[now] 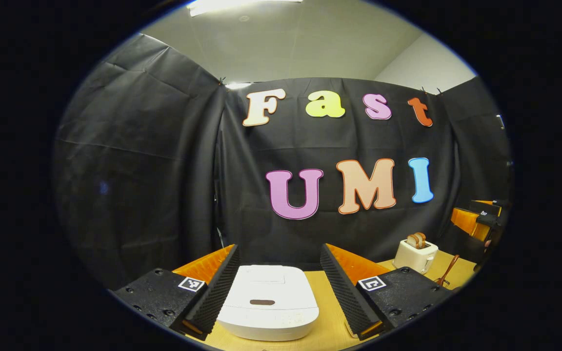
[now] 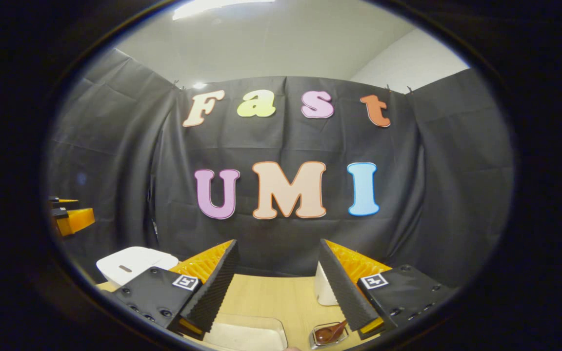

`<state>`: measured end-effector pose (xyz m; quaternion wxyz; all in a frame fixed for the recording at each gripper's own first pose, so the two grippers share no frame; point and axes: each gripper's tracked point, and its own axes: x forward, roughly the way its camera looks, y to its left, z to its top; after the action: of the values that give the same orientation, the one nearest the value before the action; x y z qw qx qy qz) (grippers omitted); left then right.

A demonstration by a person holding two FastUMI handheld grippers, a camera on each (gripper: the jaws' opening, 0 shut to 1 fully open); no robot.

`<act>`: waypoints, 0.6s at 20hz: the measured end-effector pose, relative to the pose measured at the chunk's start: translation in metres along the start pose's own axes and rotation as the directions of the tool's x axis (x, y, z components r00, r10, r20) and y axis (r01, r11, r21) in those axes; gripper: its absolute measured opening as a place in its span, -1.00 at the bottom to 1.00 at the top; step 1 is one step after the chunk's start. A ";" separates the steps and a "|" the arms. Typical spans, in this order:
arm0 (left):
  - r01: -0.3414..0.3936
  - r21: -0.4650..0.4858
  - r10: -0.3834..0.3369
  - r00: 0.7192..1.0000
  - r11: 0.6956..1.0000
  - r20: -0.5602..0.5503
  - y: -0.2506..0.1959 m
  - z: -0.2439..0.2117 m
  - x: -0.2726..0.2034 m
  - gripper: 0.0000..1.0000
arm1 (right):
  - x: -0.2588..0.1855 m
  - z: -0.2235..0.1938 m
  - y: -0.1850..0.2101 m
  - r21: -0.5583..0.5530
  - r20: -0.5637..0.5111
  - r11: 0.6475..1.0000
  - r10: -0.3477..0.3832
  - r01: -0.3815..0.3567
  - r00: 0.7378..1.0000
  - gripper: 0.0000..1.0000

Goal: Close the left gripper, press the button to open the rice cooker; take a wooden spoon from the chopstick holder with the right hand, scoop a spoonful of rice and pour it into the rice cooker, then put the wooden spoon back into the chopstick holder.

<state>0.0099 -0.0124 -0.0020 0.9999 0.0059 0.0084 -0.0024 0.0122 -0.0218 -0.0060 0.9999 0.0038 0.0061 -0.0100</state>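
Note:
The white rice cooker [image 1: 266, 302] sits on the wooden table with its lid down, the dark oval button [image 1: 262, 302] facing me. My left gripper [image 1: 279, 251] hovers just above and in front of it, open, nothing between the fingers. In the right gripper view the rice cooker [image 2: 132, 263] is at the left. My right gripper [image 2: 277, 246] is open and empty over the table. Below it lies a white tray of rice [image 2: 247, 336], and to its right a small chopstick holder [image 2: 317, 337] with the wooden spoon [image 2: 330, 333] in it. The wooden spoon's handle [image 1: 448, 272] shows at far right.
A white toaster [image 1: 415, 254] with bread slices stands at the back right of the table [image 1: 330, 312]; its side [image 2: 324, 290] shows behind my right finger. The other gripper [image 1: 476, 219] hangs at the right edge, and the left one [image 2: 69, 217] at the left edge. Black cloth walls close the booth.

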 end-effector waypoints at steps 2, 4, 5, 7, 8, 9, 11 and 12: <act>0.002 -0.003 -0.002 1.000 1.000 0.001 -0.001 0.000 -0.001 0.96 | -0.001 0.001 0.000 -0.002 0.004 1.000 0.003 -0.003 1.000 1.00; -0.003 -0.002 0.003 1.000 1.000 0.003 -0.001 0.001 0.000 0.95 | -0.002 0.003 0.000 -0.008 0.007 1.000 0.006 -0.006 1.000 1.00; -0.002 -0.002 0.002 1.000 1.000 0.005 -0.001 0.002 -0.001 0.95 | -0.002 0.003 0.000 -0.010 0.008 1.000 0.007 -0.006 1.000 1.00; 0.008 -0.003 -0.008 1.000 1.000 0.005 -0.004 0.001 -0.001 0.94 | -0.002 0.004 -0.001 -0.012 0.010 1.000 0.007 -0.007 1.000 1.00; 0.011 -0.005 -0.011 1.000 1.000 0.005 -0.004 0.000 -0.001 0.89 | -0.003 0.004 -0.003 -0.012 0.012 1.000 0.004 -0.004 1.000 1.00; 0.013 -0.009 -0.013 1.000 1.000 0.007 -0.004 0.002 -0.001 0.80 | -0.004 0.005 -0.005 -0.012 0.014 1.000 0.000 0.000 1.000 1.00; 0.012 -0.012 -0.012 1.000 1.000 0.008 -0.003 0.001 -0.002 0.50 | -0.004 0.006 -0.007 -0.008 0.016 1.000 -0.005 0.005 1.000 1.00; 0.017 -0.012 -0.017 1.000 1.000 0.002 -0.004 -0.002 -0.002 0.40 | -0.004 0.005 -0.008 -0.008 0.015 1.000 -0.005 0.006 1.000 1.00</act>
<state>0.0081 -0.0161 -0.0041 0.9999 -0.0001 0.0074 -0.0107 0.0085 -0.0297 -0.0012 0.9999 -0.0004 -0.0013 -0.0128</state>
